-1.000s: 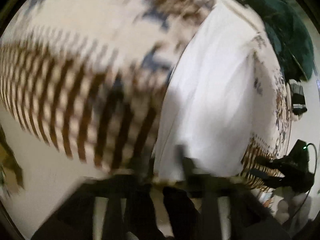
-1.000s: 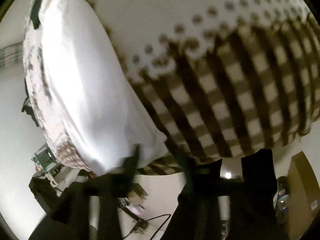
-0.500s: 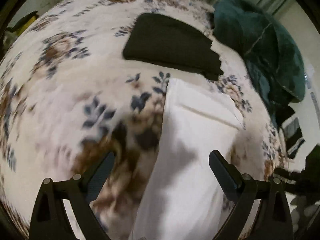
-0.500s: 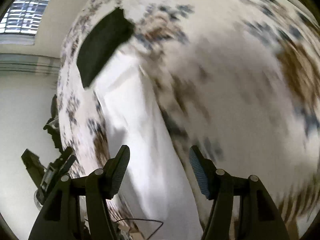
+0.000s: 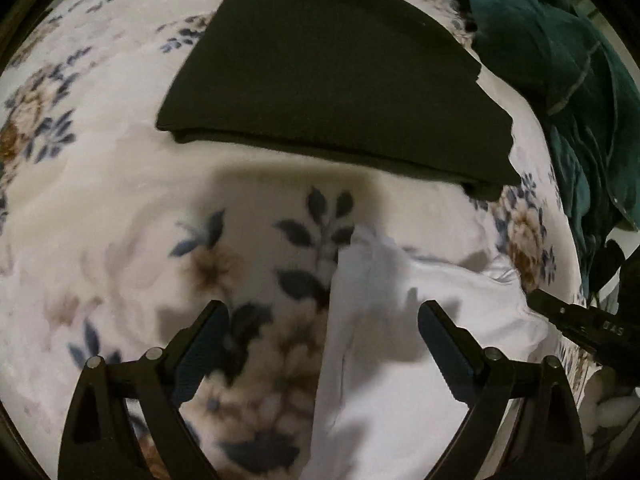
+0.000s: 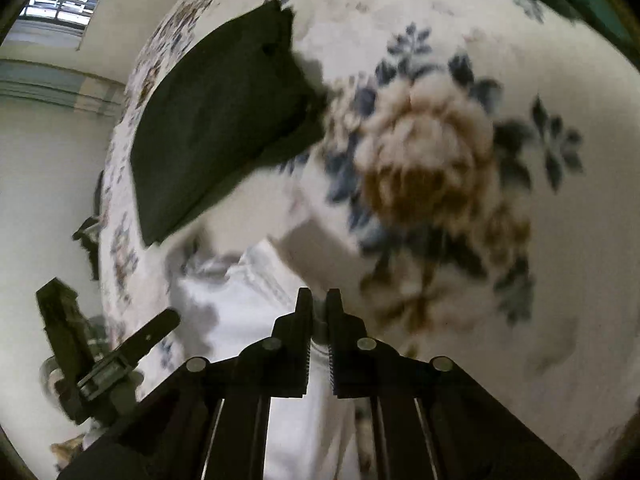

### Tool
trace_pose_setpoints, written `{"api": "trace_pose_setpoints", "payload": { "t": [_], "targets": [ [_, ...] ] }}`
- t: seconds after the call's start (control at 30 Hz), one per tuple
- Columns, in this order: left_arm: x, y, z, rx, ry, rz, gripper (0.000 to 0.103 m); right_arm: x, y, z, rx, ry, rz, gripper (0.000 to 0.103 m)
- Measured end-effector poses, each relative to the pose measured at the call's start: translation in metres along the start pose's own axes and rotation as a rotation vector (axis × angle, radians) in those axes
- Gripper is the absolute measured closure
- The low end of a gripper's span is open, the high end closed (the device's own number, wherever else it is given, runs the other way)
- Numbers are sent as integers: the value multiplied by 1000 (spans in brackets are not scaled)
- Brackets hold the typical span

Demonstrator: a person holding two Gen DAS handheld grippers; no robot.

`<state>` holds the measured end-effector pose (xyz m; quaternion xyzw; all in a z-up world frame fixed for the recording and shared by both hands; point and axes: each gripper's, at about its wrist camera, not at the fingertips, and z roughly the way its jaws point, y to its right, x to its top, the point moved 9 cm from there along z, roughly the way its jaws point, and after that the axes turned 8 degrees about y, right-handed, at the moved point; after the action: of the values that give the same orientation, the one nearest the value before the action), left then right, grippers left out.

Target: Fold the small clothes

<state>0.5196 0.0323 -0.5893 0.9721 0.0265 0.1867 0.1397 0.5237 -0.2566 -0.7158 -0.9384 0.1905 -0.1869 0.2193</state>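
A bed covered by a fleecy cream blanket (image 5: pixel 100 208) printed with blue leaves and brown flowers carries everything. A folded flat dark olive-black garment (image 5: pixel 332 80) lies on it toward the far side, its near edge a neat double fold. Nearer, a white cotton garment (image 5: pixel 400 344) lies partly bunched on the blanket, apart from the dark one, close to the bed's right edge. A crumpled dark green cloth (image 5: pixel 560 80) is heaped at the far right corner, just beside the dark garment.
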Motion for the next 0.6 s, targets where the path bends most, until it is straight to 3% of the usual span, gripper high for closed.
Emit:
{"api": "trace_pose_setpoints", "payload": {
  "t": [0.1,0.13,0.17,0.2,0.23,0.3,0.33,0.37,0.43,0.5,0.57,0.6],
  "targets": [
    [10,0,12,-32,1,-18,8,16,4,10,-32,13,12,100],
    [14,3,14,-69,16,-20,27,19,5,12,-24,-3,24,100],
    [16,6,15,-101,24,-20,53,20,8,13,-14,-27,50,99],
    [17,9,17,-124,19,-21,102,20,12,12,-6,-46,79,99],
    [19,10,19,-136,6,-32,100,18,15,9,9,-61,105,98],
    [25,12,19,-160,26,-30,101,14,20,-1,53,-65,145,84],
    [27,13,21,-161,20,-18,101,12,21,-4,68,-67,159,58],
    [28,13,22,-162,16,-13,101,9,23,-4,71,-75,167,42],
    [32,13,23,-173,9,-22,101,5,21,4,90,-103,178,42],
    [37,10,24,-180,13,-39,101,4,17,20,104,-146,186,45],
    [44,6,24,-180,24,-48,102,14,13,27,95,-102,148,101],
    [47,5,25,-187,25,-60,102,19,12,30,64,-95,121,101]
  ]
}}
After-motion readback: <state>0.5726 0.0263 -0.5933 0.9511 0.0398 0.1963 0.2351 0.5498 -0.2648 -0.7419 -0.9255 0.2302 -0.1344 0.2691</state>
